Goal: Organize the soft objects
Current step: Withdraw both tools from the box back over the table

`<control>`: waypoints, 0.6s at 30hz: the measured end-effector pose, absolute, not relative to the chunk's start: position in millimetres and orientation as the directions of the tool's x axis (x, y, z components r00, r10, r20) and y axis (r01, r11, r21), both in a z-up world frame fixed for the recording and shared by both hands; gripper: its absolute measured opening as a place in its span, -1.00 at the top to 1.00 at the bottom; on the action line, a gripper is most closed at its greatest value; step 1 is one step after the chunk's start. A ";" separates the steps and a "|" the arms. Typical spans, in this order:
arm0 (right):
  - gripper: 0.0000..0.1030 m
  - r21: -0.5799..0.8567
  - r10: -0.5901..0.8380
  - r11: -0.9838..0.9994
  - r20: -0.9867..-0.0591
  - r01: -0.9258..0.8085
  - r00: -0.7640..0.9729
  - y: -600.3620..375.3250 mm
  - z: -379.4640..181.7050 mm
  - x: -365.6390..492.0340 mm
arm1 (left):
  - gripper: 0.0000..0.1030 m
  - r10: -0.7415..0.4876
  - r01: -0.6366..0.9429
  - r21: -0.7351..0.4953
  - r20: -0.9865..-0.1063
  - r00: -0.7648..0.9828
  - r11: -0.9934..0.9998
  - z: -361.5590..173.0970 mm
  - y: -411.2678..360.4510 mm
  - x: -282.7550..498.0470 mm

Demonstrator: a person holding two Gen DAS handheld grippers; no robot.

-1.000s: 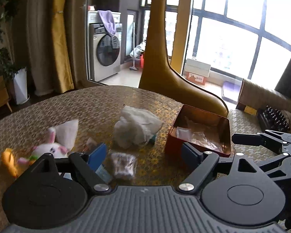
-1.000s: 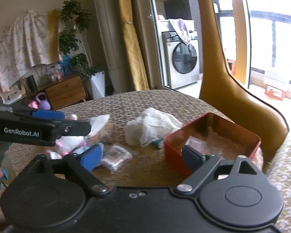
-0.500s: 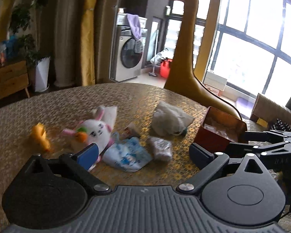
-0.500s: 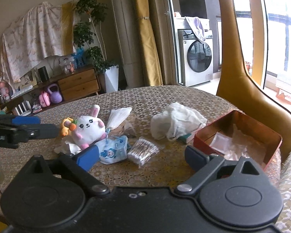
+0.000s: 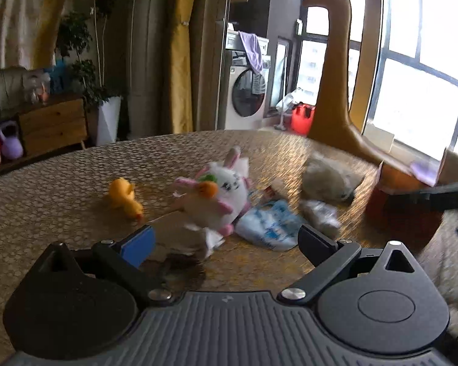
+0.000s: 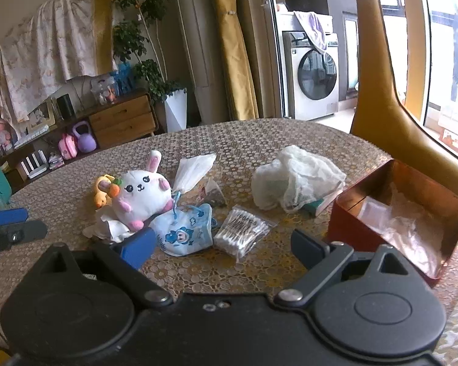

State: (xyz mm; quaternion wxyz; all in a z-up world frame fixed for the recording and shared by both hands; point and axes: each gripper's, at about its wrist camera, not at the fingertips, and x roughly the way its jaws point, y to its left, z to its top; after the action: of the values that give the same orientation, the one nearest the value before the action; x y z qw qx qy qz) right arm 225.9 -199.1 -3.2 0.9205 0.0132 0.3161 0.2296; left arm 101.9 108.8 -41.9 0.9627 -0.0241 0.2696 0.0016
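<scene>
Nearest, the left claw [image 5: 226, 241] is standing wide open and empty, now facing the white plush rabbit with pink ears [image 5: 226, 189] instead of the red metal box [image 6: 412, 213] it faced a second ago, so a toy pickup seems next. The right claw [image 6: 219, 244] is also gaping empty over the blue printed pouch [image 6: 186, 231]. Farther back on the patterned round counter [image 6: 259, 140] are lying a yellow plush duck [image 5: 122, 196] and a crumpled white cloth [image 6: 296, 177].

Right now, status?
Left tool open, empty; right tool open, empty. White plush bunny lying on table, untouched. Blue printed pouch beside it.
</scene>
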 end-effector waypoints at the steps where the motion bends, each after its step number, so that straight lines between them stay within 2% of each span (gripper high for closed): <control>1: -0.85 0.169 0.430 0.895 -0.580 -0.414 0.692 -196.4 -5.8 228.0 | -0.96 0.004 -0.023 -0.029 -0.532 0.846 0.999 -46.5 108.5 103.5; 4: -0.85 0.165 0.418 0.899 -0.596 -0.405 0.686 -187.9 -14.6 235.7 | -0.96 0.046 -0.049 0.011 -0.583 0.811 0.999 -63.2 109.4 112.4; 6: -0.85 0.161 0.414 0.900 -0.606 -0.405 0.679 -182.1 -20.9 241.2 | -0.96 0.034 -0.051 -0.012 -0.599 0.800 0.999 -73.6 115.1 116.0; 12: -0.85 0.136 0.389 0.906 -0.637 -0.400 0.665 -166.0 -40.4 257.7 | -0.96 0.042 -0.070 -0.023 -0.608 0.793 0.997 -95.0 122.9 123.5; 18: -0.84 0.122 0.309 0.942 -0.675 -0.312 0.670 -156.8 -58.9 286.0 | -0.96 -0.061 -0.051 -0.164 -0.612 0.788 0.985 -103.1 134.4 132.2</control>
State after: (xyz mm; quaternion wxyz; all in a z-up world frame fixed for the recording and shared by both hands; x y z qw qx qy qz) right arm 286.0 -156.8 -58.9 0.9136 -0.0021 0.3692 0.1701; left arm 132.2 134.4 -103.1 0.9417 -0.0862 0.3253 -0.0029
